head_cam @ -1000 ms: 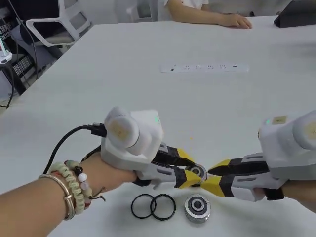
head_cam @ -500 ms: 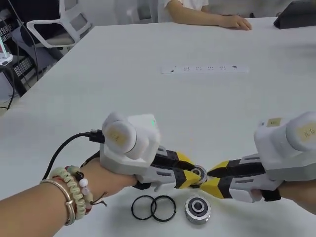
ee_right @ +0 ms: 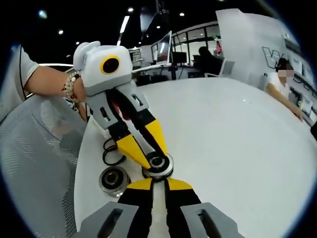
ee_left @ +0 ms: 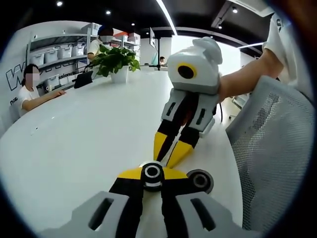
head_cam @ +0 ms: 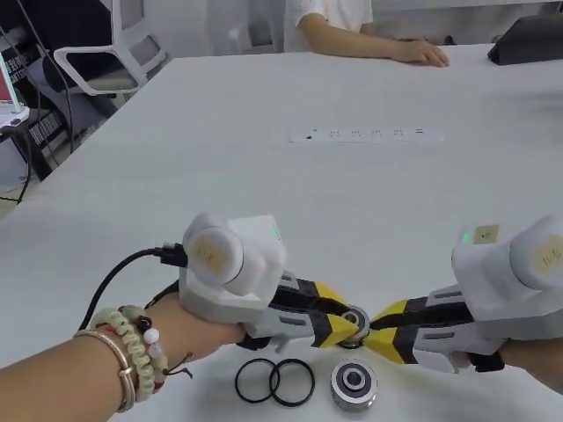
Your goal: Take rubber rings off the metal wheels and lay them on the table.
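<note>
My left gripper [head_cam: 350,323] is shut on a small metal wheel [head_cam: 354,320] and holds it just above the white table [head_cam: 264,193]. My right gripper [head_cam: 376,331] comes in from the right, and its yellow tips are pinched together on the black rubber ring at that wheel's rim [ee_right: 159,173]. In the left gripper view the wheel [ee_left: 152,173] sits between my own jaws, with the right gripper [ee_left: 166,157] meeting it from above. Two black rubber rings [head_cam: 274,381] lie flat and overlapping on the table. A second wheel [head_cam: 354,385] rests beside them.
A white power strip [head_cam: 365,134] lies mid-table. A person's arm [head_cam: 378,44] rests at the far edge, near a dark object [head_cam: 528,40]. An office chair [head_cam: 106,61] stands far left. A potted plant [ee_left: 115,59] is on the table in the left gripper view.
</note>
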Available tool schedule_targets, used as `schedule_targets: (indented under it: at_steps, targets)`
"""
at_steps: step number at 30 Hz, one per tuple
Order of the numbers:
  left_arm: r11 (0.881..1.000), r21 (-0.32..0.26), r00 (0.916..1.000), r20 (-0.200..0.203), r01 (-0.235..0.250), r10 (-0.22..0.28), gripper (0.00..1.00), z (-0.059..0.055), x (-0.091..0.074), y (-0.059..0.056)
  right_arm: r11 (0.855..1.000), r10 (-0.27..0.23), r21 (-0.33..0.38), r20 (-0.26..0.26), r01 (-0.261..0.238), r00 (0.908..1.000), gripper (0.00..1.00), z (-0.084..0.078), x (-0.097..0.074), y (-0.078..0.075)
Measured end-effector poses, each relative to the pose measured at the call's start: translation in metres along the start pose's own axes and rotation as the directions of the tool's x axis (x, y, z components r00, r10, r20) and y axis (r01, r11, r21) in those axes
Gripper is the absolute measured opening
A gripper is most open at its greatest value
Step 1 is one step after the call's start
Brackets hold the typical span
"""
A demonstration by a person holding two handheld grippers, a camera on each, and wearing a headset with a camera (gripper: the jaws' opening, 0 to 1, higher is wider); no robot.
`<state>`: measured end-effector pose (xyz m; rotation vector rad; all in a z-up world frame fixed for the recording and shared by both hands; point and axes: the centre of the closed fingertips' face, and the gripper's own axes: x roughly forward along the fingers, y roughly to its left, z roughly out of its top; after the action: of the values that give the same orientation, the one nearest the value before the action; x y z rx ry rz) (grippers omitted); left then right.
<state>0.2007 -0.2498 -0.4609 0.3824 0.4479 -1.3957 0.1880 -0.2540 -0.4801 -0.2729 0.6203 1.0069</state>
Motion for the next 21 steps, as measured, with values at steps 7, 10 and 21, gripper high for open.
schedule_targets:
  at_steps: [7,10,21]
  targets:
    - [1.000,-0.006,1.0000,0.002,-0.009,0.009,0.07,0.000,0.000,0.000,1.000,-0.027,0.005,-0.002,0.027,0.9996,0.00,0.000,0.000,-0.002]
    - [1.000,-0.007,0.9999,0.003,-0.011,0.011,0.07,0.000,0.000,0.000,0.998,-0.048,0.037,0.001,0.048,0.9989,0.00,0.000,0.000,-0.004]
    - [1.000,0.016,0.9999,0.000,-0.014,0.014,0.07,0.000,0.000,-0.001,0.793,-0.061,0.608,0.139,-0.037,0.9884,0.00,-0.003,-0.004,-0.012]
